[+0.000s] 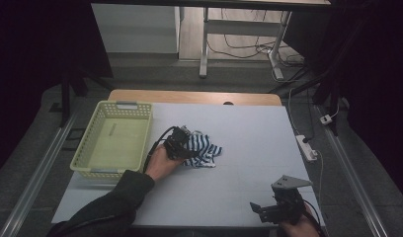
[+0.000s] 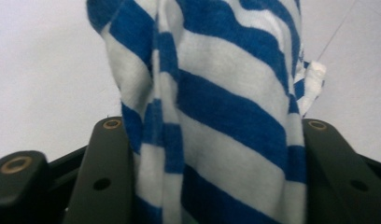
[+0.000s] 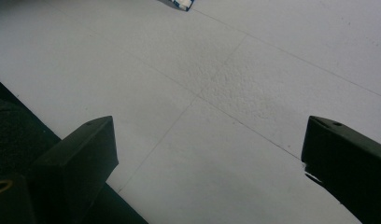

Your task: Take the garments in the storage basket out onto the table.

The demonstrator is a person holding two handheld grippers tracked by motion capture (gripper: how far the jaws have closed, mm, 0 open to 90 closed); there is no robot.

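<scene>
The left gripper (image 2: 212, 126) holds the striped cloth (image 2: 216, 107) between narrow jaws. The right gripper (image 3: 209, 140), at five o'clock on the table (image 1: 249, 128), stands wide.

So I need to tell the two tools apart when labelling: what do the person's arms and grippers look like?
Both are black two-jaw tools. The left gripper trails a black cable, has brass-coloured rivets on its jaws, and a dark long sleeve behind it. The right gripper carries a grey three-cornered plate.

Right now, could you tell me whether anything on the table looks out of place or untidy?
Only the blue-and-white striped cloth: it lies crumpled on the white table, beside the pale yellow plastic basket rather than in it, one end between the left gripper's fingers.
</scene>
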